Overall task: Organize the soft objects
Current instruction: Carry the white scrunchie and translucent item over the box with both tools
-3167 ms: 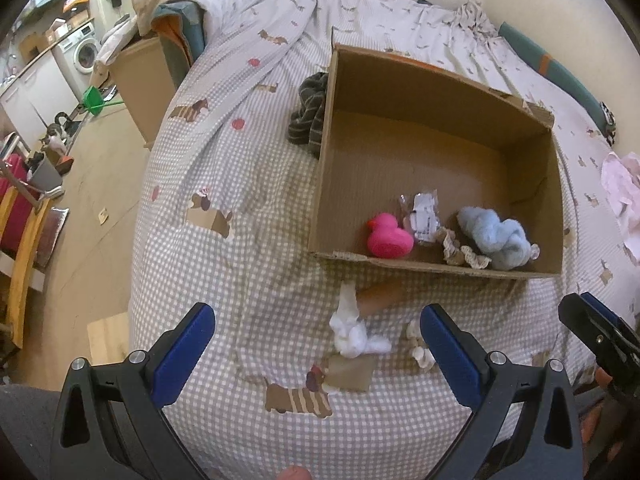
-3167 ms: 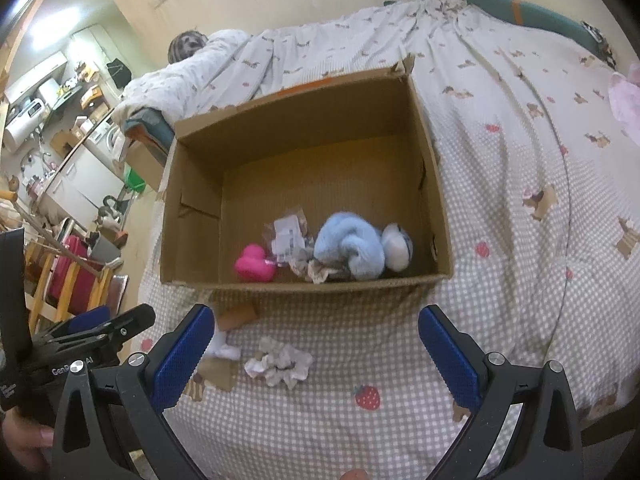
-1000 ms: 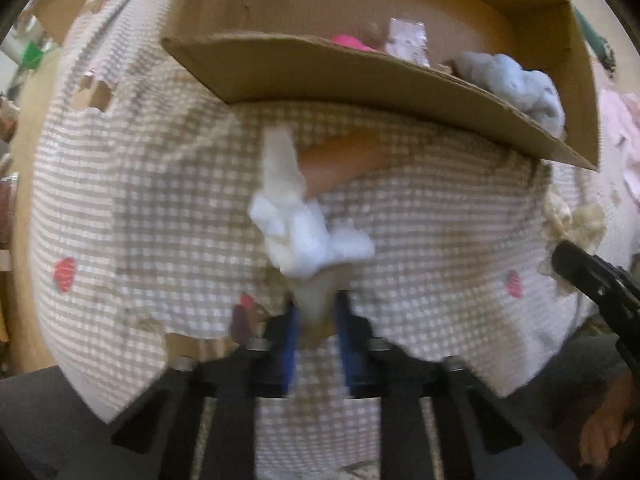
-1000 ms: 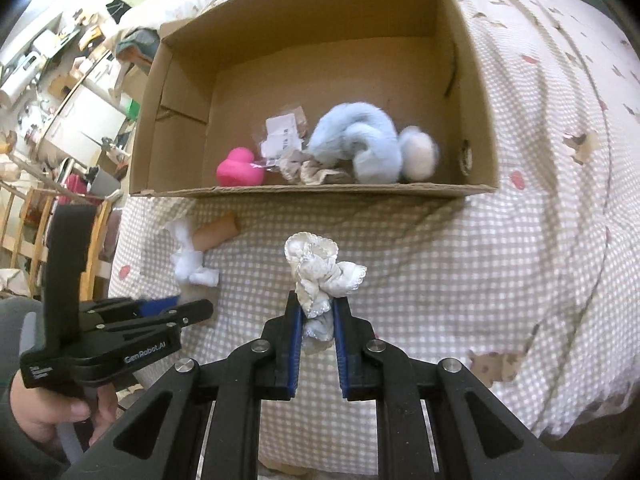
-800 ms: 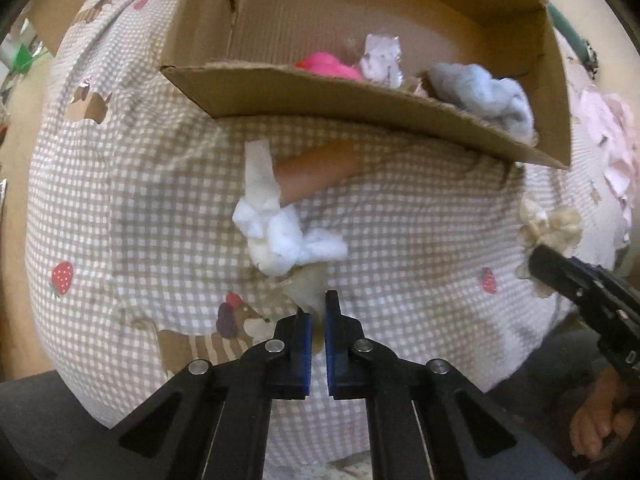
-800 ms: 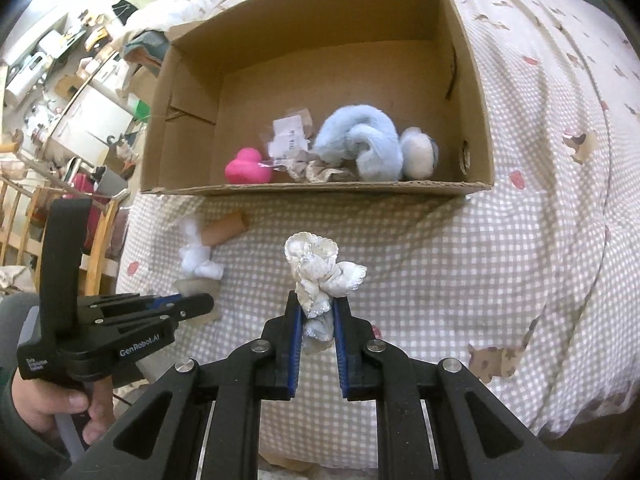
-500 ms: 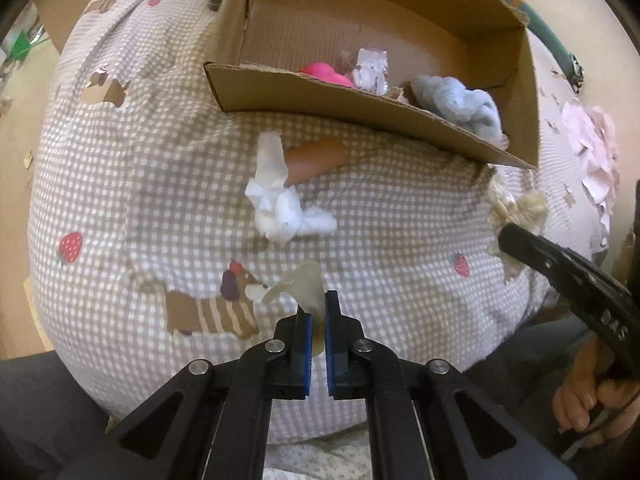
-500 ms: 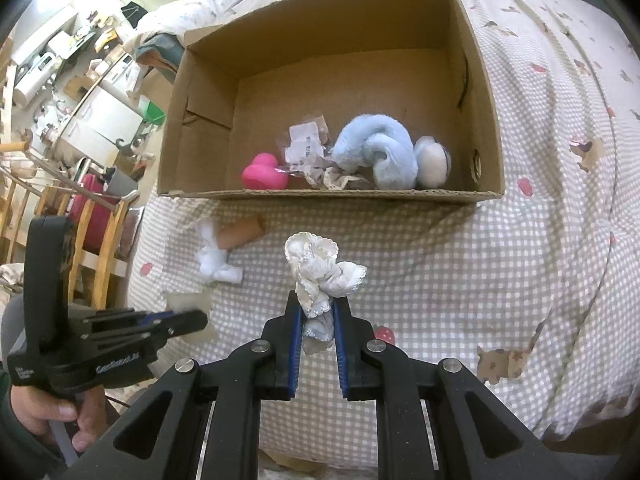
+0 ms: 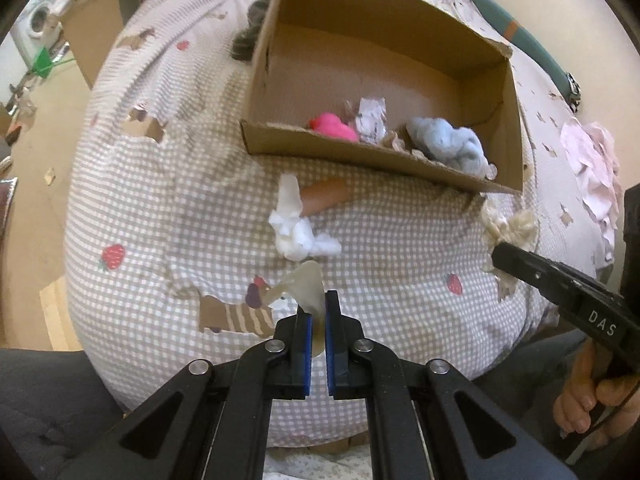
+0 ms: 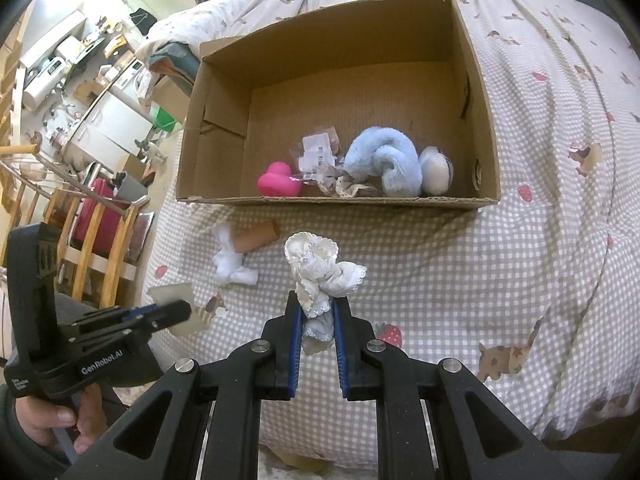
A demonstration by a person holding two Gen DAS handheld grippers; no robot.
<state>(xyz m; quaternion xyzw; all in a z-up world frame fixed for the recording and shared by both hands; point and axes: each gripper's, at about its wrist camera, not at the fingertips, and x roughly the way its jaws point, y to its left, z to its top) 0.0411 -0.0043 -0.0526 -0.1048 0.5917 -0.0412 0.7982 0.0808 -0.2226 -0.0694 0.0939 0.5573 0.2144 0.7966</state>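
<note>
Fingers of the left gripper point(image 9: 316, 312) pinch a thin beige scrap point(image 9: 306, 282); the right gripper point(image 10: 316, 312) clamps a white lace-edged cloth point(image 10: 320, 270) above the checked bedspread point(image 10: 460, 280).

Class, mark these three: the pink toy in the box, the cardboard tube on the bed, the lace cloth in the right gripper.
pink toy point(image 10: 278, 185), right wrist view, its rounded body.
cardboard tube point(image 10: 256, 239), right wrist view, mid-length.
lace cloth point(image 10: 320, 266), right wrist view, bunched top.
</note>
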